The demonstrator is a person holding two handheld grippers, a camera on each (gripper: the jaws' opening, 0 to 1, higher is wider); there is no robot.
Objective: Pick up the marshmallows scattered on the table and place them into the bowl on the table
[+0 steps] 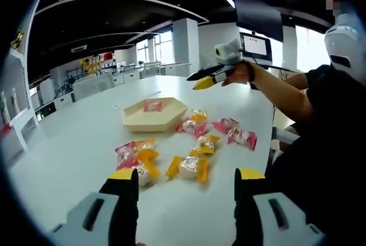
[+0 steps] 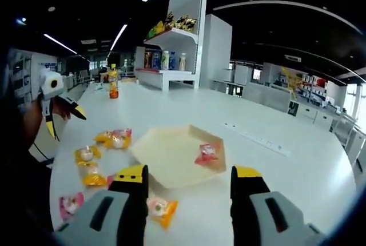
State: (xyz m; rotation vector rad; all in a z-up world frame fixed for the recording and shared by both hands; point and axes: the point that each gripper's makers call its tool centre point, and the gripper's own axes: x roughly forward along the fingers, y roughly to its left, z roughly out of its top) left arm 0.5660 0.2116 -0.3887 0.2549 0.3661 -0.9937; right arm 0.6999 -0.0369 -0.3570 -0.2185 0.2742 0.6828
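A cream hexagonal bowl (image 1: 167, 113) sits mid-table with one red-wrapped marshmallow (image 1: 152, 106) inside. Several marshmallows in pink and orange wrappers lie scattered between it and me; an orange-wrapped one (image 1: 189, 167) is just ahead of my left gripper (image 1: 186, 177), which is open and holds nothing. My right gripper (image 1: 203, 83) hangs in the air beyond the bowl, held by a hand. In the right gripper view, that gripper (image 2: 189, 174) is open above the bowl (image 2: 166, 154), which holds the red marshmallow (image 2: 207, 153). An orange-wrapped marshmallow (image 2: 160, 210) lies between its jaws, lower down.
The white table (image 2: 274, 171) stretches far, with a power strip (image 2: 254, 137) past the bowl. An orange drink bottle (image 2: 113, 81) stands at the far end near a shelf (image 2: 171, 57) of goods. A person in dark clothes (image 1: 326, 120) sits at the table's right edge.
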